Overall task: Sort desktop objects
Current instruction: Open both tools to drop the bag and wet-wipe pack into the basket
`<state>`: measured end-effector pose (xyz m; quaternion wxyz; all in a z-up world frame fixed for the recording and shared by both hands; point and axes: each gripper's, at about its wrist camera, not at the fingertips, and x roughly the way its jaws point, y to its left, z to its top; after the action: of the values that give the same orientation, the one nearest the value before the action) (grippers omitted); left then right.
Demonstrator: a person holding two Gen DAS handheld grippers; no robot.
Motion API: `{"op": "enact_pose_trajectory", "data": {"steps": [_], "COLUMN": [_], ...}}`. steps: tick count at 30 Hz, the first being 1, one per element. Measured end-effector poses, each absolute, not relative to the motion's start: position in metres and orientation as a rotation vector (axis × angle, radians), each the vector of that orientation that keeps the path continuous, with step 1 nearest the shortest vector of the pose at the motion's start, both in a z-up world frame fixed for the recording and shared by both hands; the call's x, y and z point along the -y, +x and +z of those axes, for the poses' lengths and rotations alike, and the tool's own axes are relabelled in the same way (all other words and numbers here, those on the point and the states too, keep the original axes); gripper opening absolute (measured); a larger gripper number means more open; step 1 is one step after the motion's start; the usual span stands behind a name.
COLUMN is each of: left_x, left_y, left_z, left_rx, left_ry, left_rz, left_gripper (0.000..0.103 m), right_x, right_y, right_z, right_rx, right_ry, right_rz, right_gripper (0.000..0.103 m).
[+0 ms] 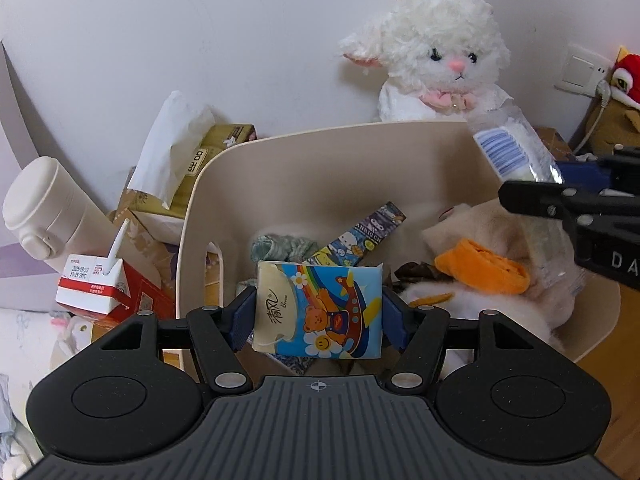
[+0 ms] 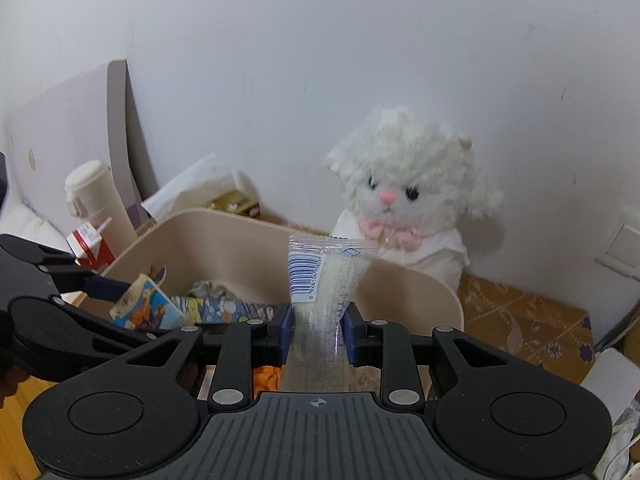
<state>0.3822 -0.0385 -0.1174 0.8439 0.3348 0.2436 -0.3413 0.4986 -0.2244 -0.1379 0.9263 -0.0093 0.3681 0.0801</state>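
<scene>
— Where's the tissue pack (image 1: 318, 312)?

— Clamped across its width in the left gripper (image 1: 318, 316), above the beige bin (image 1: 320, 152), probably ready to drop in.

— And the right gripper (image 2: 316, 330)?

— Closed on a clear packet (image 2: 320, 284), upright over the same bin, beside the plush lamb (image 2: 404, 196).

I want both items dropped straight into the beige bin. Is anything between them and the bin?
Nothing visible blocks either. The left hand-held gripper holds the tissue pack over the open bin, above a plush toy. The right hand-held gripper holds the clear packet above it too.
</scene>
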Motion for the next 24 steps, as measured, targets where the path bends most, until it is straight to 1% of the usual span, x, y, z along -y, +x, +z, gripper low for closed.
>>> {"op": "enact_pose_trajectory", "data": {"steps": [1,2,3,4,6,8,10,13,18,20,21,24], "left_x": [0.038,0.037,0.036,0.035,0.032,0.029,0.025,0.017,0.003,-0.002,-0.005,-0.016], "left_y": [0.382,0.382,0.382,0.382,0.382,0.382,0.381,0.377,0.367,0.362,0.359,0.352], "left_z": [-0.117,-0.117,-0.117,-0.116,-0.116,-0.114,-0.112,-0.106,-0.095,-0.091,-0.089,-0.087], "left_rx": [-0.511,-0.500,-0.487,-0.481,-0.475,-0.467,-0.466,-0.446,-0.380,-0.357,-0.349,-0.329], "left_ry": [0.711,0.716,0.721,0.728,0.738,0.741,0.737,0.728,0.731,0.729,0.729,0.740], "left_rz": [-0.718,-0.719,-0.724,-0.729,-0.742,-0.746,-0.754,-0.777,-0.820,-0.847,-0.859,-0.885], "left_gripper": [0.068,0.069,0.073,0.076,0.077,0.077,0.078,0.080,0.082,0.082,0.082,0.082], "right_x": [0.224,0.224,0.225,0.225,0.225,0.224,0.224,0.223,0.223,0.222,0.221,0.216], "right_y": [0.499,0.498,0.496,0.494,0.490,0.486,0.480,0.468,0.444,0.433,0.428,0.411], "right_z": [-0.139,-0.140,-0.139,-0.138,-0.135,-0.130,-0.125,-0.117,-0.109,-0.108,-0.108,-0.107], "right_rx": [-0.759,-0.756,-0.749,-0.741,-0.726,-0.712,-0.698,-0.665,-0.637,-0.633,-0.632,-0.631], "right_ry": [-0.017,-0.018,-0.019,-0.020,-0.018,-0.024,-0.031,-0.026,0.002,0.007,0.008,0.009], "right_rz": [0.166,0.160,0.157,0.156,0.158,0.156,0.154,0.147,0.142,0.145,0.147,0.154], "right_gripper": [0.038,0.038,0.042,0.050,0.060,0.062,0.072,0.078,0.081,0.085,0.089,0.090]}}
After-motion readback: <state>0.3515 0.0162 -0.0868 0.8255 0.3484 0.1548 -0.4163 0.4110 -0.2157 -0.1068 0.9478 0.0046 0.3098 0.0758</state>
